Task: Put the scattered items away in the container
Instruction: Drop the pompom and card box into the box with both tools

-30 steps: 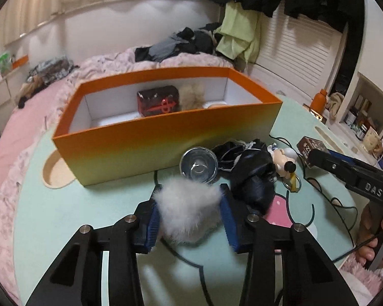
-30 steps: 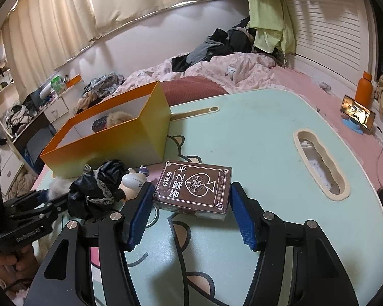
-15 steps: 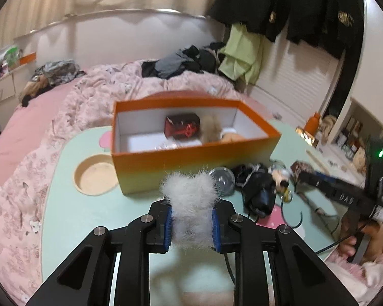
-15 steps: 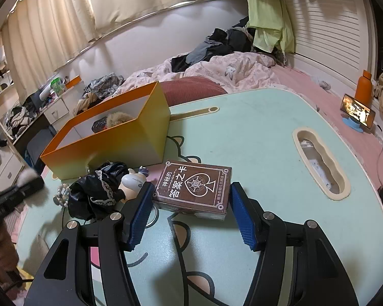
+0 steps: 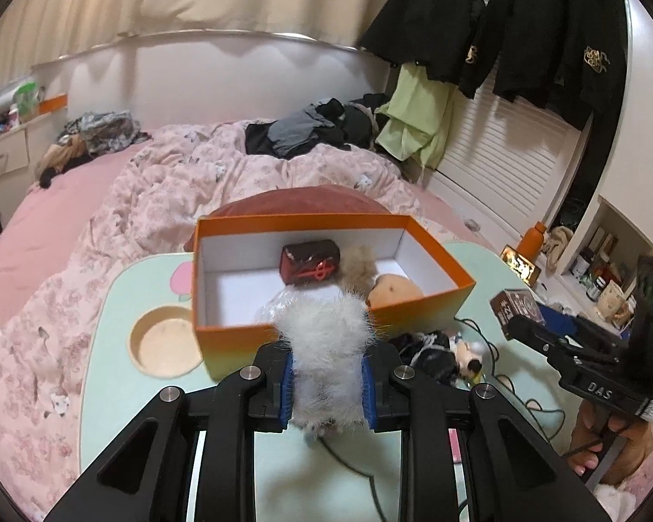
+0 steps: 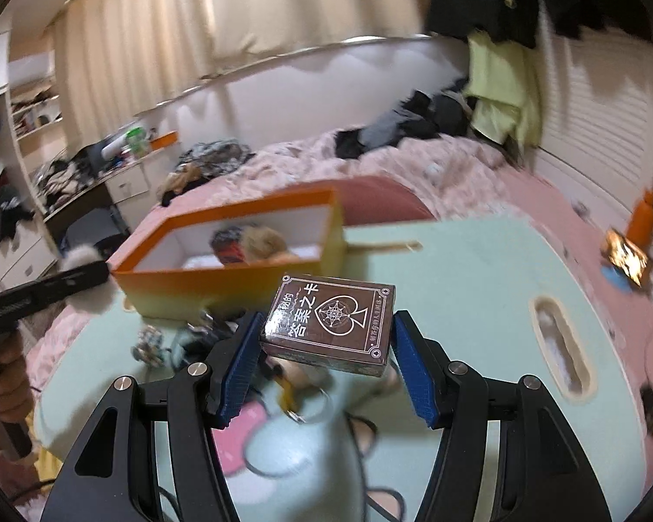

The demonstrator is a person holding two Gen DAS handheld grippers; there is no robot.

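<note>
Left wrist view: fingers (image 5: 326,385) squeeze the fluffy pom-pom (image 5: 326,348) just short of the orange box (image 5: 426,304); right fingers (image 6: 326,356) clamp the card deck (image 6: 333,322), both lifted for dropping in.

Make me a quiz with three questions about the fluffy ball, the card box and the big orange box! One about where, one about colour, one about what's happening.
1. Where is the dark red case?
A. inside the orange box
B. on the bed
C. on the table

2. What colour is the fluffy ball?
A. green
B. white
C. black

3. What is the right gripper doing with the brown card box?
A. pushing it flat on the table
B. hanging open, far from it
C. holding it up off the table

Answers:
1. A, since the case sits against the box's white back wall.
2. B, since white fur bulges from the left gripper.
3. C, since the card box hangs between the blue pads, above the green table.
</note>
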